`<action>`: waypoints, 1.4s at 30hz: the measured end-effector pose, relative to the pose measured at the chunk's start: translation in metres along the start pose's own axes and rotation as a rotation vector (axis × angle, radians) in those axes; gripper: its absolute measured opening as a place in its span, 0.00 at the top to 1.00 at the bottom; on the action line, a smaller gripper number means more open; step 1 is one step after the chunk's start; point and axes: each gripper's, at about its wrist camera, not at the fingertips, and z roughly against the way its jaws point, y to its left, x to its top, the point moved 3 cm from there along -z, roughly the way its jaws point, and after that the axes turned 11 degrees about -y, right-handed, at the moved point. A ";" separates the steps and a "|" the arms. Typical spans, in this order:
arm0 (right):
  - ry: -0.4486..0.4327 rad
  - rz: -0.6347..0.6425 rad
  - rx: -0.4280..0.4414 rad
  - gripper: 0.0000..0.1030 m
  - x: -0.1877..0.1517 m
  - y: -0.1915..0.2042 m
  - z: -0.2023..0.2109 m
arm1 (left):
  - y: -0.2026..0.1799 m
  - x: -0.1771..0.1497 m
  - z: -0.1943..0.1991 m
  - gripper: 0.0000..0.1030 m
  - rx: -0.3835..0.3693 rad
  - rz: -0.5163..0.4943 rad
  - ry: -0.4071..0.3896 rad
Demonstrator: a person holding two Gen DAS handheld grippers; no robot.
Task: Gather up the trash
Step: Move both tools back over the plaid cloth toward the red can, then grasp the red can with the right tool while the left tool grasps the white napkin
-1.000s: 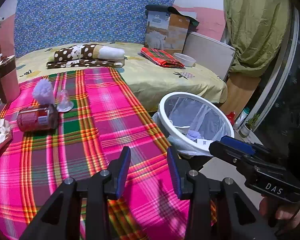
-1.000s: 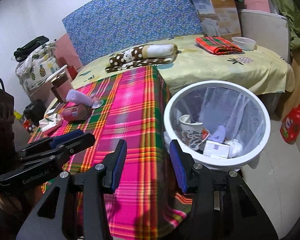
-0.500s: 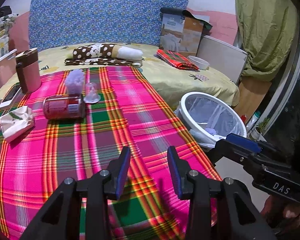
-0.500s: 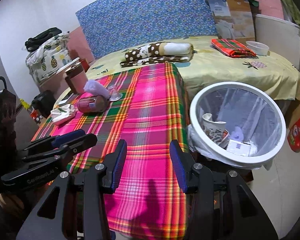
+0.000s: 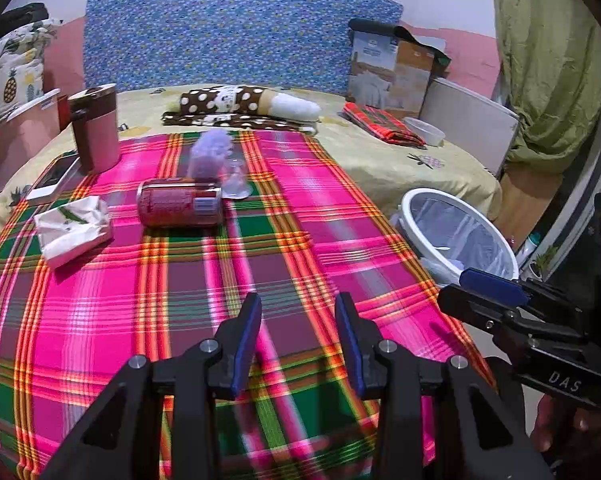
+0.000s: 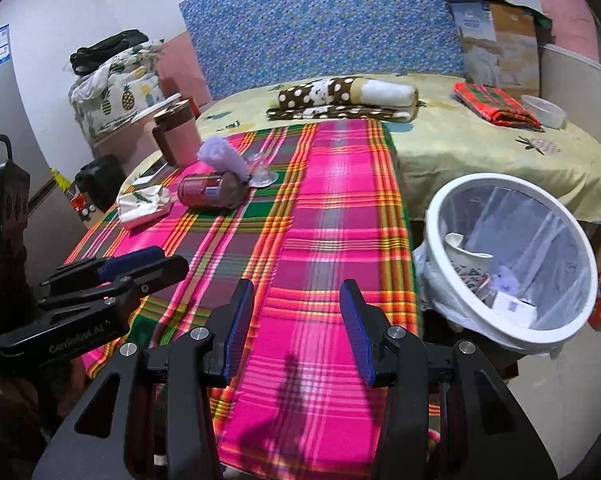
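Note:
A red drink can [image 5: 179,208] [image 6: 211,191] lies on its side on the pink plaid tablecloth [image 5: 260,264] [image 6: 332,216]. Left of it rests a crumpled white wrapper [image 5: 74,230] [image 6: 142,202]. Behind the can are a purple fluffy wad [image 5: 211,154] [image 6: 222,157] and a small clear plastic cup [image 5: 235,182] [image 6: 262,172]. A white bin [image 5: 458,234] [image 6: 508,260] lined with a bag stands at the table's right, holding a paper cup and other scraps. My left gripper [image 5: 298,340] and right gripper [image 6: 296,330] both hover open over the near cloth, nothing between their fingers.
A pink and brown tumbler [image 5: 94,134] and a phone [image 5: 56,178] sit at the table's far left. Behind is a bed with a yellow sheet [image 6: 480,148], a polka-dot roll [image 5: 244,106], a folded plaid cloth [image 5: 382,124] and a white bowl [image 5: 424,130].
Both grippers swung left, away from the bin and toward the table's middle. The can, wrapper and tumbler have come further into view. Both gaps stay the same.

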 end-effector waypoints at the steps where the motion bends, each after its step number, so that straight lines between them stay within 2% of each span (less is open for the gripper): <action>1: 0.003 0.003 0.010 0.55 0.000 0.002 -0.001 | 0.003 0.000 0.000 0.61 0.007 0.002 0.002; 12: 0.006 0.044 0.089 0.55 0.015 0.025 -0.018 | 0.053 0.005 0.006 0.61 0.105 0.041 -0.001; 15: 0.014 0.057 0.108 0.55 0.021 0.031 -0.026 | 0.069 0.009 0.008 0.57 0.134 0.051 -0.010; 24: 0.036 0.103 0.165 0.54 0.034 0.052 -0.050 | 0.117 0.024 0.012 0.56 0.207 0.074 -0.046; 39: 0.111 0.138 0.202 0.54 0.041 0.070 -0.105 | 0.184 0.047 -0.020 0.56 0.295 0.052 -0.038; 42: 0.130 0.134 0.206 0.54 0.042 0.070 -0.118 | 0.198 0.051 -0.026 0.52 0.305 0.057 -0.038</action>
